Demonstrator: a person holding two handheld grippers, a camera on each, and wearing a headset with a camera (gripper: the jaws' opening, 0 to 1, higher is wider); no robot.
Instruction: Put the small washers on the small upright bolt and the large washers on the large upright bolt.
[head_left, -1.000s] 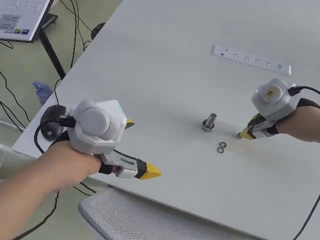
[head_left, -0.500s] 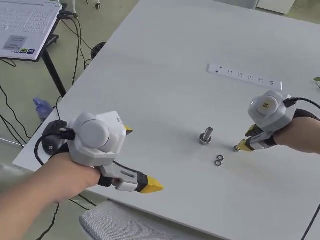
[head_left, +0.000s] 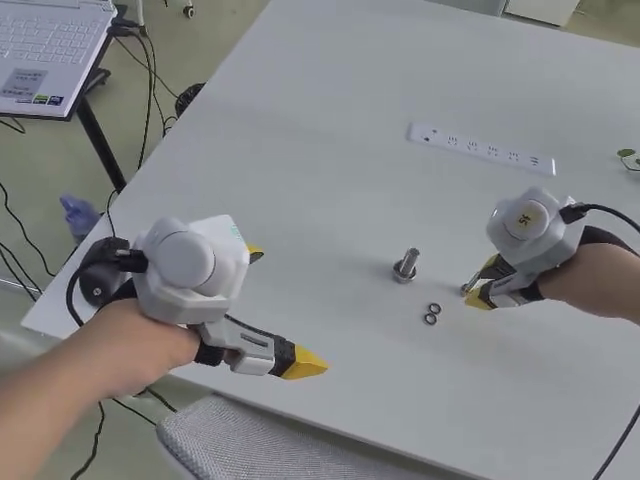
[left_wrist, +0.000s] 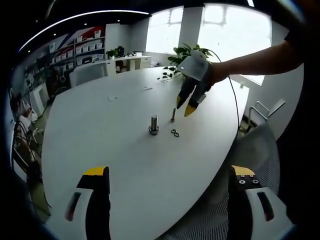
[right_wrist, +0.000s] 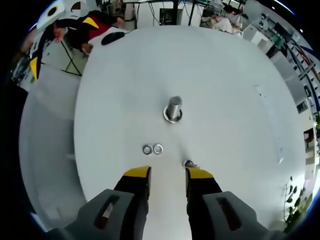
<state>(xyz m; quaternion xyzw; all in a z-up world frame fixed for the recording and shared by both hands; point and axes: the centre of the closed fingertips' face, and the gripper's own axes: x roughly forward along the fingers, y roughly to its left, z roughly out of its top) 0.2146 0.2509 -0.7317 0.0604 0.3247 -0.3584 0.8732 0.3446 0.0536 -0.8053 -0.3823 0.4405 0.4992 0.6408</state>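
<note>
**Both grippers empty, small washers loose beside the large bolt**

I take the large bolt (head_left: 406, 265) as my mark. It stands upright near the middle of the white table (head_left: 330, 130), long axis vertical, with a wider ring at its foot; I cannot tell whether that ring is a washer or the bolt's head. Two small washers (right_wrist: 158, 148) lie flat, touching each other, just beside the bolt on my near side. The small bolt (head_left: 467, 288) stands upright a little further from the large bolt than the washers, to the right, thin and vertical.

My right gripper (right_wrist: 169, 174) points toward the large bolt with its jaws parted and nothing between them; the small bolt sits just beside one yellow tip. My left gripper (head_left: 280, 308) is well apart from the large bolt, over the table's near edge, jaws spread wide and empty.

Beyond the large bolt lies a white power strip (head_left: 480, 148), well apart. A grey chair (head_left: 250, 440) and a laptop (head_left: 45, 40) sit off the table.
</note>
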